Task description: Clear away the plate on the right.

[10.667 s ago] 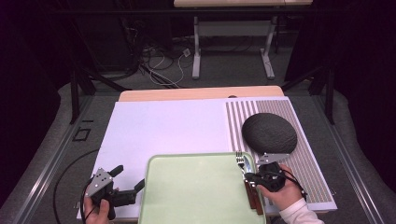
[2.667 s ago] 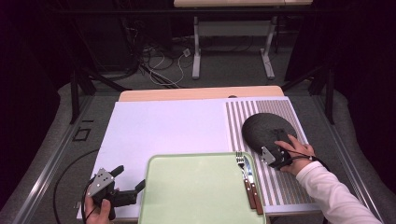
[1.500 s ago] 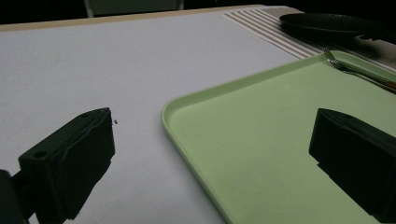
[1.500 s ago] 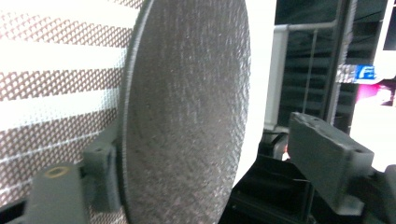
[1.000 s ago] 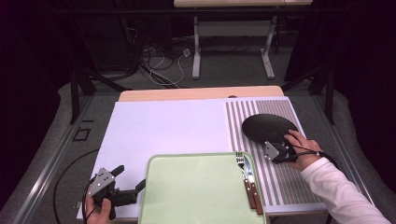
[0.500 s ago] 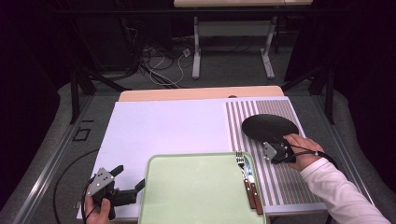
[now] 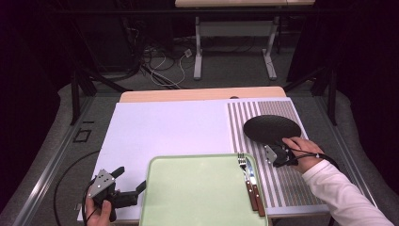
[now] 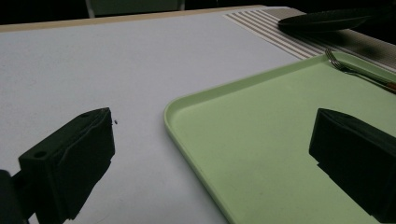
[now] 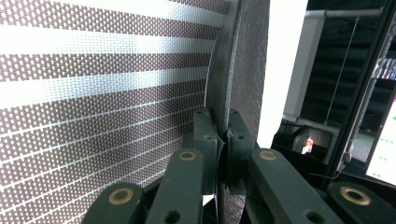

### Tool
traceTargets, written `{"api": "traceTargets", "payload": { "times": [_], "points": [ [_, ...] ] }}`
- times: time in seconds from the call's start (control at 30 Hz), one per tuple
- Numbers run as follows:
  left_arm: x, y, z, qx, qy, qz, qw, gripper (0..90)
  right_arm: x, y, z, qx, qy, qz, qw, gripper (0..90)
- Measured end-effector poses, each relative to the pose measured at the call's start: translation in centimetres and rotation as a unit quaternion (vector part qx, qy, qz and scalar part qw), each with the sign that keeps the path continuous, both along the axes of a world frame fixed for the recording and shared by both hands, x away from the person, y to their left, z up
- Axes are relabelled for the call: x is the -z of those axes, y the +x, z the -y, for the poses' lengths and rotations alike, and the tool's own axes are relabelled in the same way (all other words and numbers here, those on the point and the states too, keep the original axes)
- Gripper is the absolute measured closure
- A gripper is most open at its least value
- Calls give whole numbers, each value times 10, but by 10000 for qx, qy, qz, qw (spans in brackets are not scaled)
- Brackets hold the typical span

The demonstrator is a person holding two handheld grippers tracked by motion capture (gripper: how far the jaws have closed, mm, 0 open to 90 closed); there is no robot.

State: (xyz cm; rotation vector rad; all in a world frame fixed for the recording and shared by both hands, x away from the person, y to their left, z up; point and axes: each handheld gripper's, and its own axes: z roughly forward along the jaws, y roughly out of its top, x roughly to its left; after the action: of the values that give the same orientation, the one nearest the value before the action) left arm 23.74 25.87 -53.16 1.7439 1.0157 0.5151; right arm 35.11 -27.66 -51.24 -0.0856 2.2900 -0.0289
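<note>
The right hand-held gripper [image 7: 276,154] is clenched on the near rim of the black plate [image 7: 272,128], its jaws pinching the thin edge from both faces, as the right gripper view shows with the plate [image 9: 243,70] standing edge-on between the two pads; a rim grip like this is likely the only purchase a flat plate offers, and it looks tipped up off the striped placemat [image 7: 282,183] rather than lying flat, probably to carry it toward the green tray [image 7: 197,193] just beside. The fork [image 7: 245,176] and a knife [image 7: 255,188] lie side by side along the tray's right edge, leaving its middle bare. The left hand-held gripper [image 7: 127,190] rests low at the table's near left corner, jaws released and spread around the tray's left rim [image 8: 196,140] without touching it. Whether the plate's far edge touches the placemat is hard to tell, and its underside is hidden
</note>
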Motion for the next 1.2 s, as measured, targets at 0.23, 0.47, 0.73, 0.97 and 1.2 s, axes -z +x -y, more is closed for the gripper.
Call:
{"api": "traceTargets", "payload": {
  "times": [0.23, 0.47, 0.73, 0.97, 1.2],
  "points": [
    [0, 0, 0, -9, -6, 6, 10000, 4, 0, 0, 2, 20, 192, 65, 9998, 868],
    [0, 1, -1, -8, 9, 10, 10000, 4, -4, -2, 5, 19, 440, 63, 9990, 861],
    [0, 2, 0, -21, -31, -27, 10000, 4, -8, -14, 1, -22, 544, 105, 9985, 850],
    [0, 3, -2, -37, -9, -11, 10000, 4, -18, -22, -6, -189, 495, 172, 9984, 845],
    [0, 2, -2, -80, -51, -17, 10000, 4, -31, -36, -19, -427, 577, 311, 9969, 844]
  ]
}}
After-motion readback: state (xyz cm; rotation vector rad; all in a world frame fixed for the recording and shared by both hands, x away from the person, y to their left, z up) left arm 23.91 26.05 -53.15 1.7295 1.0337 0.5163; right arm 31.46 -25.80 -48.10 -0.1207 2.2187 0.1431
